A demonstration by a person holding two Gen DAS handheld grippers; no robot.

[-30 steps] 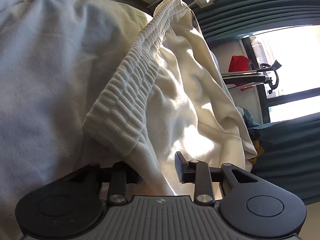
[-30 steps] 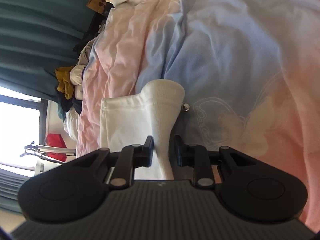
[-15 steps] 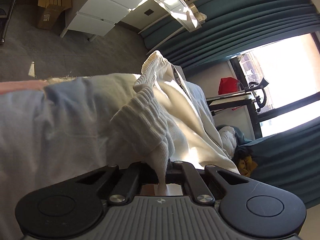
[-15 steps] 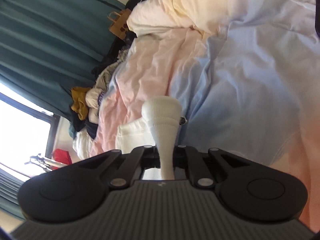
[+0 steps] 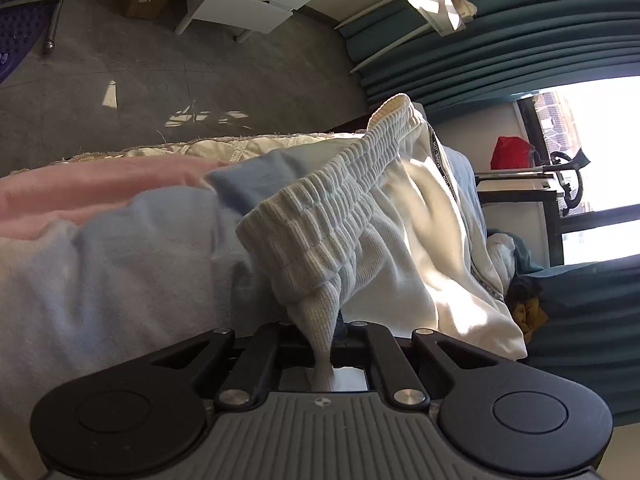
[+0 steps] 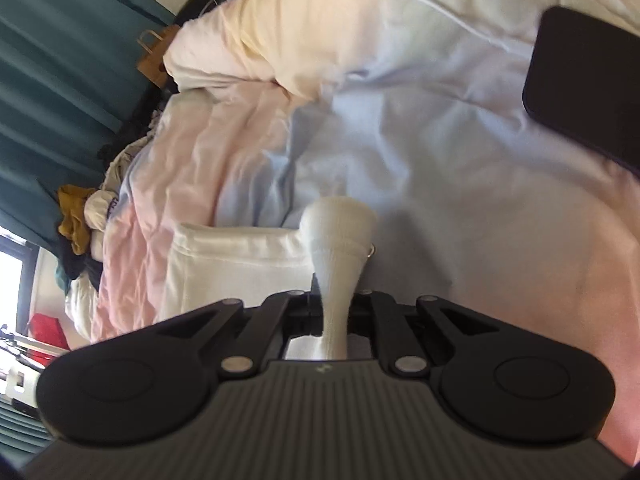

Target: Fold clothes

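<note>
Item 1, left: your left gripper [image 5: 320,344]. Fingers pressed together on a pinch of the ribbed elastic waistband [image 5: 320,216] of the white knit shorts [image 5: 412,264]. The band runs up and away from the fingers toward the far edge of the bed, and the body of the shorts falls off to the right of it, sunlit, with a printed drawcord trailing along its top.

Item 2, centre: the bed with its pale blue and pink cover [image 5: 120,248]. The shorts lie on it, partly lifted at the pinched ends and otherwise resting on the cover. Beyond the bed edge, in the left wrist view, are grey floor and a white drawer unit.

Item 3, right: your right gripper [image 6: 334,320]. Fingers pressed together on another bunched section of the same waistband, which stands up as a white column straight ahead of them. The cloth of the shorts spreads flat to the left of that column.

Relation to note: the waistband is the long axis, held at two points, one per hand, and the garment hangs between and below. Neither hand is nearer; both already hold it. Any fold probably turns on keeping that band taut and level between your hands.

Item 4, far right: a black flat slab, possibly a phone [image 6: 584,88], on the cover, well apart from the shorts.
</note>
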